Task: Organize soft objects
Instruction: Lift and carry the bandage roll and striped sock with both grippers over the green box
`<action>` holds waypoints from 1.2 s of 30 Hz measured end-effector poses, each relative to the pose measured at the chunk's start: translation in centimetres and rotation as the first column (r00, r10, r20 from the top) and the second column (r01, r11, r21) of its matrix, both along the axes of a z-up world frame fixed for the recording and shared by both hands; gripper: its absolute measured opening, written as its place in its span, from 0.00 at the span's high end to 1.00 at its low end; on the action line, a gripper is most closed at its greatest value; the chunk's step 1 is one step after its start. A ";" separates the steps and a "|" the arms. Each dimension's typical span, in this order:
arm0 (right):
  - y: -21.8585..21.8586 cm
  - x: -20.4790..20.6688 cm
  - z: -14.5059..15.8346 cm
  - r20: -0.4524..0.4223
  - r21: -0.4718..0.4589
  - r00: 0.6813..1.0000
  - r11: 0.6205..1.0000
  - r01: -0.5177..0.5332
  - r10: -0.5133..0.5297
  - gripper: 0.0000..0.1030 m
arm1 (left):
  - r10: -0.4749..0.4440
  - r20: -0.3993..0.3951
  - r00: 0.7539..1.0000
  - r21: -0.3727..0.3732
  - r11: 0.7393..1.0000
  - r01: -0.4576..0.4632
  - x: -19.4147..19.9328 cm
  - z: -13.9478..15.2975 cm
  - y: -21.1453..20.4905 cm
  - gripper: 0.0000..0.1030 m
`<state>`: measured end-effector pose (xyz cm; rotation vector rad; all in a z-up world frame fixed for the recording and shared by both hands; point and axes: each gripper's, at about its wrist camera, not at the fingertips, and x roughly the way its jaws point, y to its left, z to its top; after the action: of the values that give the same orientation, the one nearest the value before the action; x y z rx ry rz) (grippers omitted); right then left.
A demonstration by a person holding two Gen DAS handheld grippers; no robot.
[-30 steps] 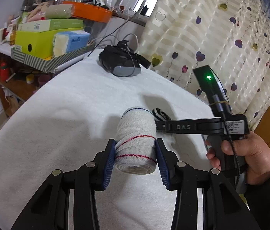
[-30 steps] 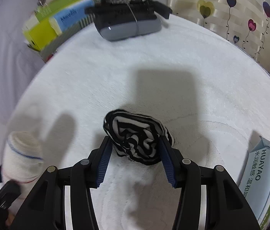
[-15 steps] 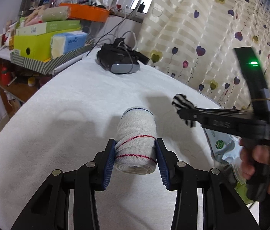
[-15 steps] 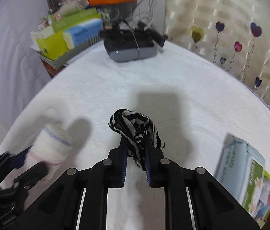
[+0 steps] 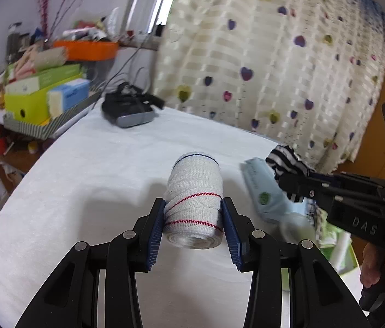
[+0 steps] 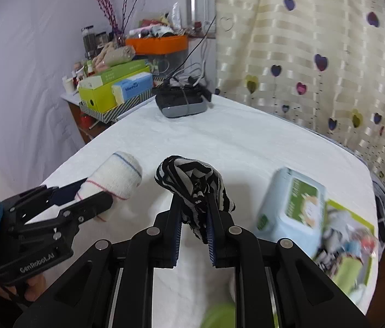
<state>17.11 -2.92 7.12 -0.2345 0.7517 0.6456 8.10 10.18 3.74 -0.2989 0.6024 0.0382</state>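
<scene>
A white bandage roll [image 5: 195, 205] with red and blue stitched lines sits between the blue pads of my left gripper [image 5: 194, 218], which is shut on it above the white table cover [image 5: 83, 186]. My right gripper [image 6: 194, 213] is shut on a black-and-white striped cloth [image 6: 189, 180], which bunches above its fingertips and hangs down between them, clear of the table. In the right wrist view the roll [image 6: 118, 175] and the left gripper [image 6: 91, 194] are at the left. In the left wrist view the striped cloth [image 5: 285, 161] and the right gripper [image 5: 293, 184] are at the right.
A light blue wipes pack [image 6: 290, 205] lies on the table's right side, beside a green bin [image 6: 351, 243] with mixed items. A black and grey headset [image 6: 183, 102] sits at the far end. Stacked boxes [image 6: 110, 90] crowd a side shelf. A heart-patterned curtain [image 6: 315, 54] hangs behind.
My right gripper has shut on the striped cloth and lifted it off the table, toward the wipes pack. My left gripper has risen with the bandage roll still in it.
</scene>
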 end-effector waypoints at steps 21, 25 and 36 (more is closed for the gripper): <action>-14.3 -6.2 0.8 0.033 0.160 0.985 0.974 0.161 -0.168 0.84 | -0.207 0.033 0.978 0.097 0.974 0.203 -2.1 3.3 -12.9 0.61; -17.4 -6.5 0.4 0.020 0.176 0.975 0.961 0.214 -0.221 0.84 | -0.258 0.028 0.966 0.097 0.962 0.254 -1.9 3.2 -15.2 0.61; -22.4 -7.0 -0.2 0.009 0.186 0.950 0.934 0.306 -0.313 0.84 | -0.354 0.008 0.935 0.095 0.931 0.352 -0.8 2.4 -19.8 0.61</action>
<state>10.08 -25.35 6.94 0.0417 0.6691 0.4042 7.27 -9.65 6.11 -0.0973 0.6199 -0.2845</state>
